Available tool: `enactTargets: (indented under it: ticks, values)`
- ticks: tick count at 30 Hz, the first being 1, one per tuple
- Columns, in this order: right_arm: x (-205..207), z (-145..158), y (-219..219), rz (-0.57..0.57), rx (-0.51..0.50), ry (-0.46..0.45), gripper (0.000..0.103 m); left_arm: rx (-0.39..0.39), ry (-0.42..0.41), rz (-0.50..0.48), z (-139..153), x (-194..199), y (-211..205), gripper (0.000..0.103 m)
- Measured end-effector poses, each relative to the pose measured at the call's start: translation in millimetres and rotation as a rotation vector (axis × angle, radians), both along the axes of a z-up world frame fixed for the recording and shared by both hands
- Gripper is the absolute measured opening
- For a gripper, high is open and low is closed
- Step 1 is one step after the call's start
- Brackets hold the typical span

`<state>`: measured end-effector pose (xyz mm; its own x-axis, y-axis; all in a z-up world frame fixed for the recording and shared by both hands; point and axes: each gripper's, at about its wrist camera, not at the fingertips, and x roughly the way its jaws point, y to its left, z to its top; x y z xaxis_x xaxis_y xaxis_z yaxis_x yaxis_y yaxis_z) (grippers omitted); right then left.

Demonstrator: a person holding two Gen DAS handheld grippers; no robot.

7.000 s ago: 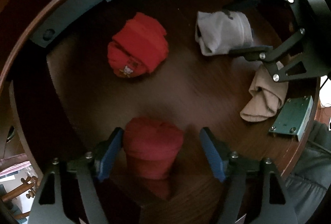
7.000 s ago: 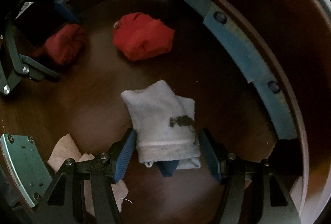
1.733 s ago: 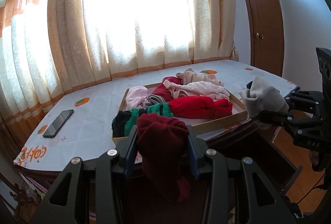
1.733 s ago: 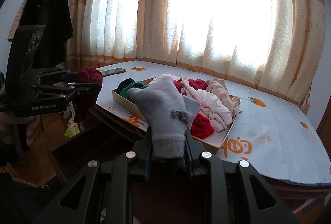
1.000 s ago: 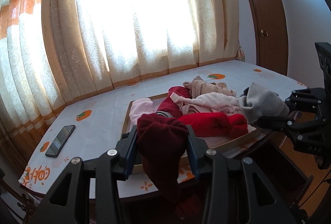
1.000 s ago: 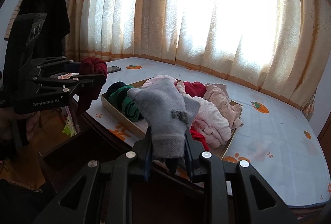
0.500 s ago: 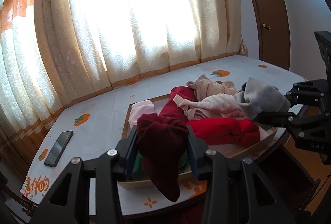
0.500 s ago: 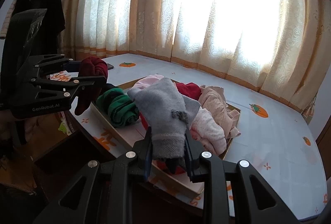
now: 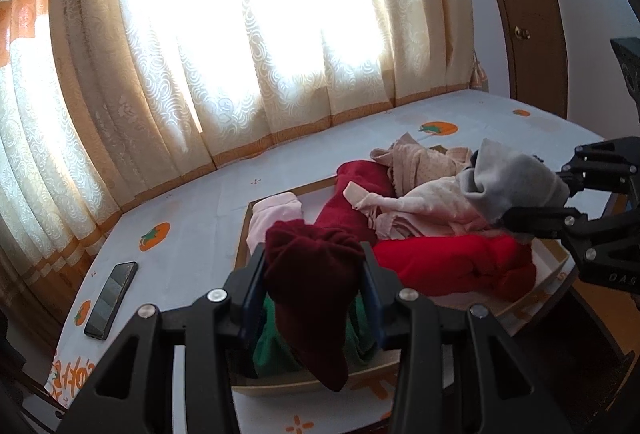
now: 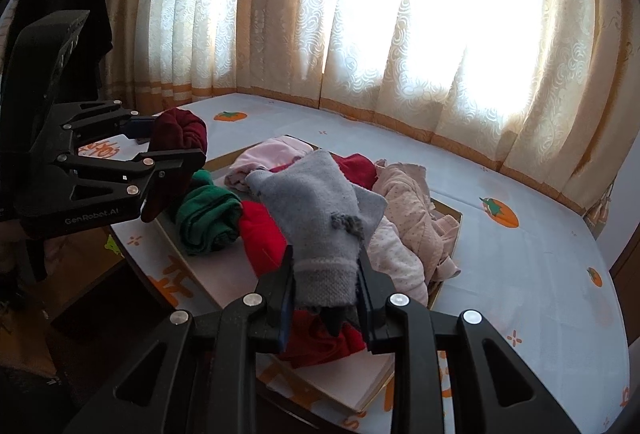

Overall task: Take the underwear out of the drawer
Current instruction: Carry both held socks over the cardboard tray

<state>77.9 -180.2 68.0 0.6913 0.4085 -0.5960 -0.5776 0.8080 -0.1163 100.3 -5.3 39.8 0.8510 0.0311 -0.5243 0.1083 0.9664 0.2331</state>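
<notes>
Left gripper (image 9: pixel 314 274) clamped on one dark red rolled garment (image 9: pixel 312 290), hanging lengthwise down between the jaws. Right gripper (image 10: pixel 324 270) pinched on one grey garment (image 10: pixel 320 209), long axis running forward and up out of the jaws. Both pieces out of the drawer, held above the shallow cardboard tray (image 10: pixel 208 274) on the bed (image 10: pixel 520 266). Tray directly ahead and below: red piece over its near left corner, grey over the near middle. Inside, roughly seven pieces heaped: green, reds, pinks. One phone (image 9: pixel 110 300) lying left, well apart.

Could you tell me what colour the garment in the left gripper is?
Dark maroon garment, clearest in the left wrist view.
</notes>
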Motion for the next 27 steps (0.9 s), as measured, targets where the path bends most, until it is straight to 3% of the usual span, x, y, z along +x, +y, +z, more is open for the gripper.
enactTargets:
  ticks: [22, 27]
  values:
    - [39.6, -16.7, 10.5, -0.015, -0.067, 0.085, 0.029, -0.138, 0.176, -0.008, -17.8, 54.9, 14.9, 0.042]
    - [45.6, -21.9, 12.5, -0.015, -0.082, 0.101, 0.03, -0.128, 0.205, 0.0, -25.5, 65.0, 12.8, 0.051]
